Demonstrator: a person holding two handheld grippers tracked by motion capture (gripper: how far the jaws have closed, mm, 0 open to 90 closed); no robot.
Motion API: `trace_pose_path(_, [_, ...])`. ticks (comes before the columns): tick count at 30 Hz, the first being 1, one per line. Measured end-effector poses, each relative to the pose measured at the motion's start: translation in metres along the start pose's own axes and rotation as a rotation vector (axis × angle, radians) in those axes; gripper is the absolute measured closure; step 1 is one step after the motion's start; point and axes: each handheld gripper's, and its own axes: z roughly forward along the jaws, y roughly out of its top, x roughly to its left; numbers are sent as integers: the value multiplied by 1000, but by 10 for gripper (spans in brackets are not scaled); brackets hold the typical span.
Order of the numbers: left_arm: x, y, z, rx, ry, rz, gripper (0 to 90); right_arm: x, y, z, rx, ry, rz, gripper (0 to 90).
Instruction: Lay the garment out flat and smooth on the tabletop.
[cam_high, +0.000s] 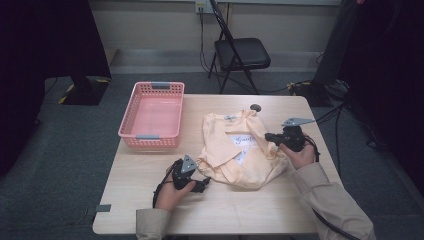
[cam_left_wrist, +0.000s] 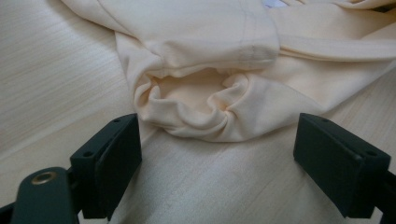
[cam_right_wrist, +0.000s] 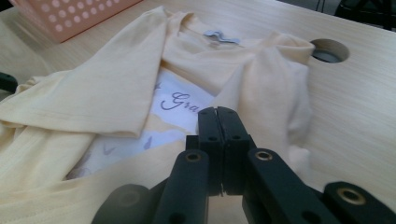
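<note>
Grey carpet, a black folding chair (cam_high: 239, 54) and trailing cables lie beyond the pale wooden desk (cam_high: 150, 190), which carries everything at this moment. Largest on it is the pale yellow cotton T-shirt (cam_high: 235, 150), lying near the middle of the desk with both sides turned inward over its white printed chest panel, so it looks partly folded. Left of the T-shirt stands the empty pink perforated plastic basket (cam_high: 152, 114), near but apart from it, probably kept close as the place a folded garment would go. Just beyond the T-shirt's collar is a round cable hole (cam_high: 255, 107) in the desk. At the T-shirt's near left corner the left claw (cam_left_wrist: 217, 149) sits low on the desk with its jaws spread wide on either side of a bunched sleeve cuff (cam_left_wrist: 196, 109), not yet touching it; that stance suits closing on the cuff. At the T-shirt's right edge the right claw (cam_right_wrist: 218, 140) has its jaws pressed together over the folded-in right flap; I cannot tell whether any cloth is nipped between them.
</note>
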Motion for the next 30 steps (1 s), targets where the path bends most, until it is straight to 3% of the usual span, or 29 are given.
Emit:
trace_pose_path(12, [0,0,0,0,0,0,146,-43,2,-29,-48,-77,78,896])
trace_pose_path(30, [0,0,0,0,0,-2,146,-78,-3,-46,-62,-170,100,896])
